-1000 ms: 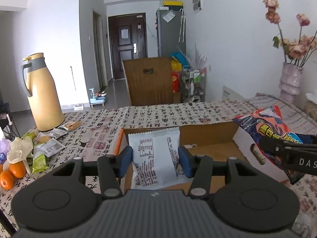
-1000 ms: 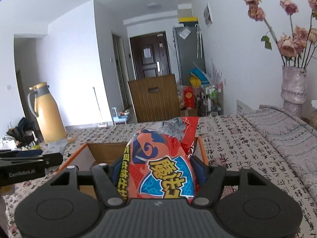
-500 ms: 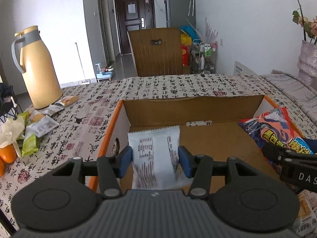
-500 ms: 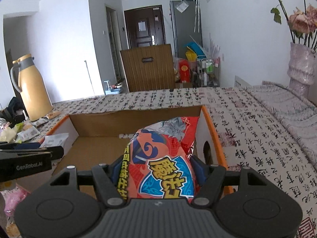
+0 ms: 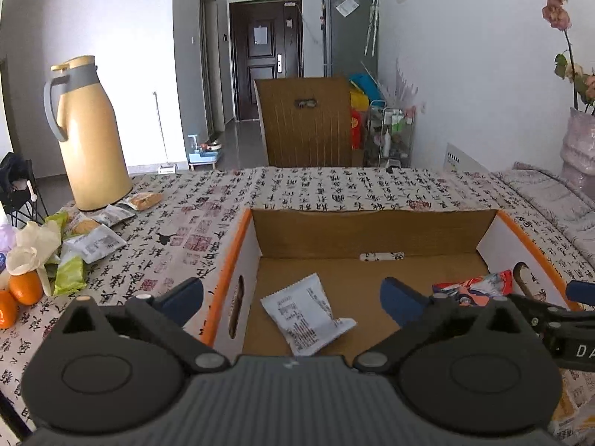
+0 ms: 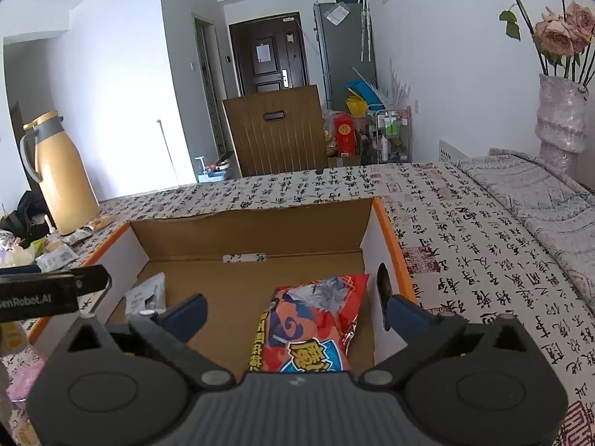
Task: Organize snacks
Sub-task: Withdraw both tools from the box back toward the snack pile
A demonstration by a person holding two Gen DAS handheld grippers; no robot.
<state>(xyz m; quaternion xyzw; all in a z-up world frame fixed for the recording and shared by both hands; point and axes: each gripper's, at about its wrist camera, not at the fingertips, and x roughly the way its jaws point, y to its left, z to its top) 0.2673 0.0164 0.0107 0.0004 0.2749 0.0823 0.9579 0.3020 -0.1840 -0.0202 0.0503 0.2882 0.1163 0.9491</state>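
An open cardboard box with orange rims (image 5: 227,256) (image 6: 386,223) sits on the patterned tablecloth. A white snack packet (image 5: 306,314) lies on the box floor at the left, also visible in the right wrist view (image 6: 147,295). A red and blue chip bag (image 6: 310,329) lies on the box floor at the right; its end shows in the left wrist view (image 5: 470,288). My left gripper (image 5: 292,297) is open above the white packet. My right gripper (image 6: 295,314) is open above the chip bag. Neither holds anything.
More snack packets (image 5: 87,239) and oranges (image 5: 24,286) lie on the table at the left near a tan thermos jug (image 5: 89,137). A vase of dried flowers (image 6: 561,111) stands at the far right. A wooden chair back (image 5: 305,126) is beyond the table.
Both grippers have opened and released their snacks into the box. The white packet and the chip bag now lie on the box floor, and both grippers have lifted slightly.
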